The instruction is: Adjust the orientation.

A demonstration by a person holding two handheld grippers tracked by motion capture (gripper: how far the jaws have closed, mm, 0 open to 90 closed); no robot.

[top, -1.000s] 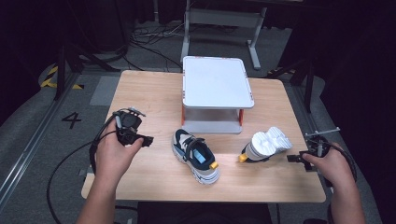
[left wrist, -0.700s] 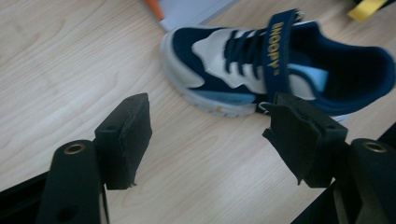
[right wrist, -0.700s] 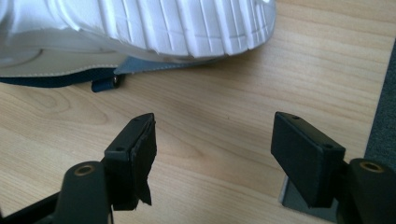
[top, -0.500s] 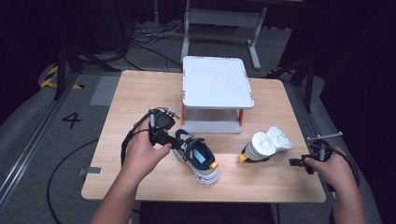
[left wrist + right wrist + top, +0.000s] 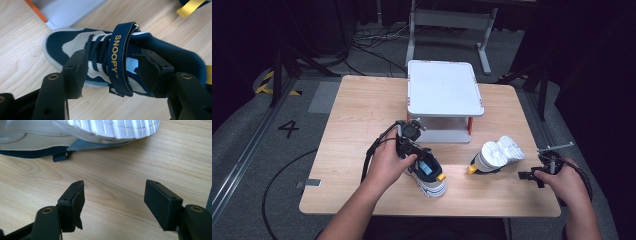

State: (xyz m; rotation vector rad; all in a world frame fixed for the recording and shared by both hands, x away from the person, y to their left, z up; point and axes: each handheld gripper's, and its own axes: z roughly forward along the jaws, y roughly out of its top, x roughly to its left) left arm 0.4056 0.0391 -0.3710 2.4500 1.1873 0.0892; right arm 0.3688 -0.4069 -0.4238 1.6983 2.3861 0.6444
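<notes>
Now | left gripper (image 5: pixel 110 72) has crossed from frame left onto upright shoe (image 5: pixel 105 57), jaws wide astride its strap (image 5: pixel 117 62) | grasp likely next | right gripper (image 5: pixel 113 202) idle, jaws wide, near tipped shoe (image 5: pixel 100 130).

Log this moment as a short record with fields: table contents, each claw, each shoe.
table: wooden table bearing a white two-tier stand at the back
upright shoe: navy sneaker, sole down, strap reading SNOOPY across the laces
tipped shoe: second sneaker on its side, white sole facing up and right
left claw: open, jaws on either side of the upright shoe at its strap, not yet closed
right claw: open, over bare wood short of the tipped shoe, holding nothing
hands: one on each claw
</notes>
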